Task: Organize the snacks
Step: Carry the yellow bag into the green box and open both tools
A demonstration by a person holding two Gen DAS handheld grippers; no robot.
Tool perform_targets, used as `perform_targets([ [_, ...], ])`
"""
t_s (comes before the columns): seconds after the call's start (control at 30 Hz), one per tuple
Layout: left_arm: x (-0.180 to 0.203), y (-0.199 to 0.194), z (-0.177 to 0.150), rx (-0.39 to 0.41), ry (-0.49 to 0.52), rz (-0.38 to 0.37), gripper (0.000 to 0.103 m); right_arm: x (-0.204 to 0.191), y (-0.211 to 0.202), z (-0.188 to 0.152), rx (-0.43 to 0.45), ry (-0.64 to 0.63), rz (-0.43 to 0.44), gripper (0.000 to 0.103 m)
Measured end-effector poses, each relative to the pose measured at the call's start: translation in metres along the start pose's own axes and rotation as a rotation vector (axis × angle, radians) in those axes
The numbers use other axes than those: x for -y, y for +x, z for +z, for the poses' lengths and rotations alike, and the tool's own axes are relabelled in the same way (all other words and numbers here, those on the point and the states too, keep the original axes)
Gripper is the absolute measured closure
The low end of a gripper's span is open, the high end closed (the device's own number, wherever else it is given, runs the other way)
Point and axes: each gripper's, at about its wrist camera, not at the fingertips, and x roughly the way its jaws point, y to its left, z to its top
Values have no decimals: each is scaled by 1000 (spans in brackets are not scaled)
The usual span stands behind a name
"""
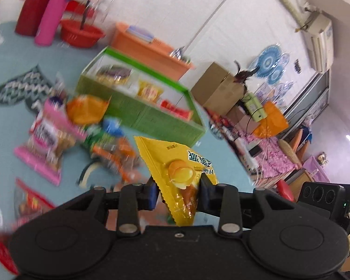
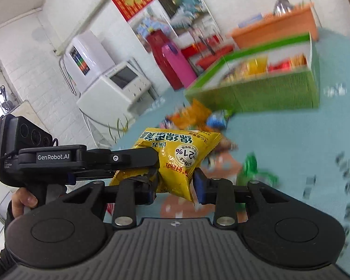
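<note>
Yellow packet with an egg-yolk picture sits between blue pads. Beyond the fingers: green box with white inside, orange bin, pink flask, pale blue tablecloth.

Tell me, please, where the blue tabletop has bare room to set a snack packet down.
Bare cloth lies right of the loose snack pile, below the green box. More shows between the pile and the pink bottle. Crowded: the pile itself, and the box compartments, already holding packets.
</note>
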Motion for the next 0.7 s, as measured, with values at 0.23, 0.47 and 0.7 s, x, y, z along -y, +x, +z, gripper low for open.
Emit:
perform_targets([
  [0.23, 1, 18, 58, 114, 15, -66, 80, 3, 16, 58, 130, -75, -28, 46],
  [0.47, -22, 57, 108, 157, 23, -77, 80, 25, 57, 97, 179, -72, -61, 46],
  [0.7, -65, 97, 134, 121, -44, -75, 80, 49, 101, 114, 154, -52, -97, 46],
])
